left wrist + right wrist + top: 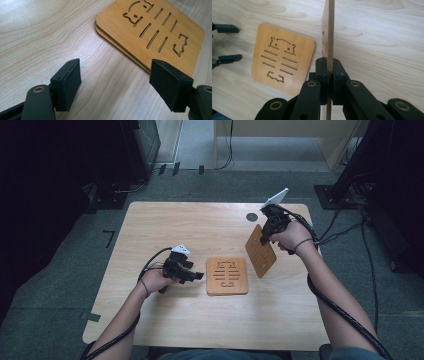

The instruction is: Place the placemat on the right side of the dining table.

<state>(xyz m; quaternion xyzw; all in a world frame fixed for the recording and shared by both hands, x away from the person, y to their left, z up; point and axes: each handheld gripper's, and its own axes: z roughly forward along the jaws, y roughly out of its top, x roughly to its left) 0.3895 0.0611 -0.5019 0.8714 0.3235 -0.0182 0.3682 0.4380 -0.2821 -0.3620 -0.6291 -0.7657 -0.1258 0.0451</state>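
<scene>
A square wooden board (pixel 227 276) with a cut-out cat pattern lies flat at the table's middle. In the left gripper view this flat board (pixel 152 32) shows two stacked layers. My left gripper (pixel 197 276) rests just left of it, open and holding nothing, its jaws (pixel 117 75) spread wide over bare table. My right gripper (pixel 265 237) is shut on the top edge of a second patterned board (pixel 260 251), which it holds up on edge, tilted, to the right of the flat one. The right gripper view shows the held board (pixel 328 30) edge-on between the pads (pixel 328 72), beside the flat board (pixel 283 60) and the left gripper (pixel 233 43).
A round black hole (pixel 252 217) sits in the light wooden table (pixel 165 225) near its far edge, behind the right hand. Cables trail from both grippers along the forearms. Dark equipment and cables stand on the floor to the left and right of the table.
</scene>
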